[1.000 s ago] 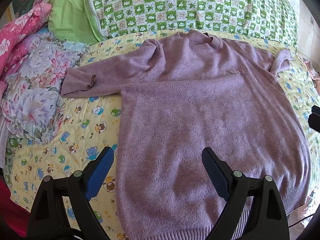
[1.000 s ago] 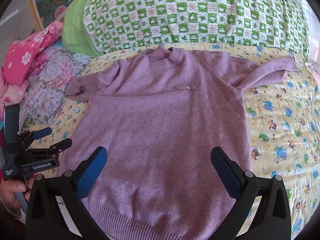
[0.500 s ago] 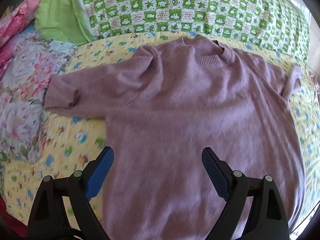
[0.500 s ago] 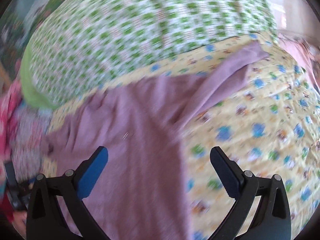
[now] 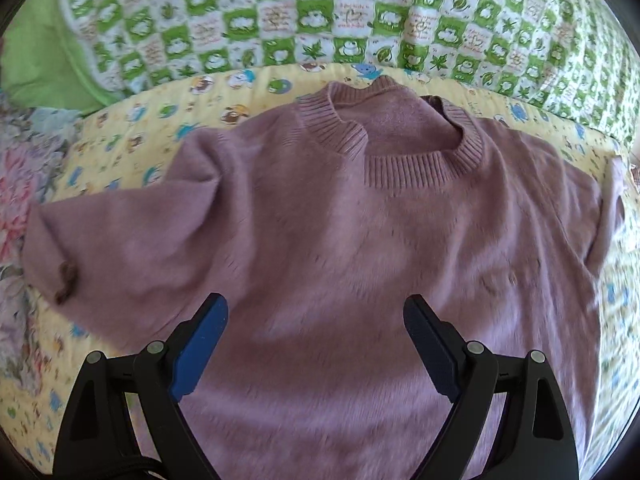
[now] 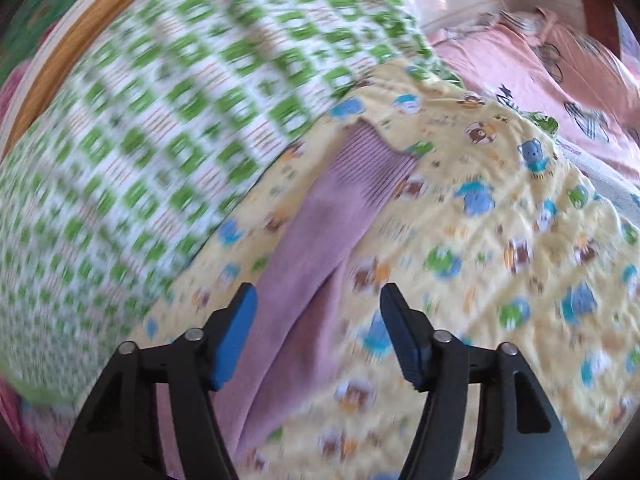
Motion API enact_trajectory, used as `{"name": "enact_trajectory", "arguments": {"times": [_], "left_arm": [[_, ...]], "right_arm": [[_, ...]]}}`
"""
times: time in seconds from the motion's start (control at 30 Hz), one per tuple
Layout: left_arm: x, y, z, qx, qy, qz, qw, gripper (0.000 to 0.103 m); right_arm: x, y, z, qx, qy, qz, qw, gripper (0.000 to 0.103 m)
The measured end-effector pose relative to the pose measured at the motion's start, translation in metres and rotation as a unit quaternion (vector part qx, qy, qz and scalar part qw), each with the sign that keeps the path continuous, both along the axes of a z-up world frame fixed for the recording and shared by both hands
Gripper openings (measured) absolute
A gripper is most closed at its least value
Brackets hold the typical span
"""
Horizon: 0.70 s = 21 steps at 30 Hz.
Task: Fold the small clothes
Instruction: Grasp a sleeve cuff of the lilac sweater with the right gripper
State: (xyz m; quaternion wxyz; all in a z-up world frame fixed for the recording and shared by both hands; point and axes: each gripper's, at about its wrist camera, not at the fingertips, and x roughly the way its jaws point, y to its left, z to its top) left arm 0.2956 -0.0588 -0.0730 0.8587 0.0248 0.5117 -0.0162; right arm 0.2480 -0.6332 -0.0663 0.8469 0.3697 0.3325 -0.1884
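Note:
A mauve knit sweater (image 5: 340, 240) lies flat, front up, on a yellow cartoon-print bed sheet (image 5: 132, 136), with its ribbed collar (image 5: 400, 160) toward the pillows. My left gripper (image 5: 316, 320) is open and empty, hovering over the sweater's chest. The left sleeve (image 5: 100, 248) stretches out to the left. In the right wrist view the right sleeve (image 6: 320, 232) runs diagonally, with its ribbed cuff (image 6: 372, 156) at the far end. My right gripper (image 6: 318, 308) is open and empty, with its jaws on either side of the sleeve.
A green-and-white checked pillow (image 5: 360, 12) lies along the head of the bed, with a plain green one (image 5: 36, 52) at the left. Floral bedding (image 5: 28, 168) is piled at the left. A pink garment (image 6: 540, 64) lies beyond the sheet at the right.
My left gripper has moved forward from the sweater's hem toward the collar. My right gripper has swung right and forward onto the right sleeve. Its jaws are narrower than before.

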Motion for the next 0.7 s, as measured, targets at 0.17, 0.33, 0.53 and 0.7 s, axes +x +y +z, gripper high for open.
{"name": "enact_trajectory", "arguments": {"times": [0.17,0.33,0.53,0.7], "left_arm": [[0.03,-0.006,-0.022,-0.008,0.019,-0.003,0.9998,0.09],[0.045,-0.007,-0.046,-0.002,0.042,0.001,0.9991,0.09],[0.045,-0.003,-0.054,-0.007,0.044,-0.002,0.999,0.09],[0.03,0.012,-0.04,-0.031,0.038,0.002,0.9988,0.09]], "right_arm": [[0.035,-0.044,-0.03,0.047,0.001,-0.031,0.998,0.052],[0.051,-0.063,-0.047,0.065,0.007,-0.041,0.997,0.008],[0.042,0.014,0.031,0.003,-0.068,0.073,0.995,0.007],[0.023,0.174,0.104,0.033,-0.157,0.281,0.946,0.007]]}}
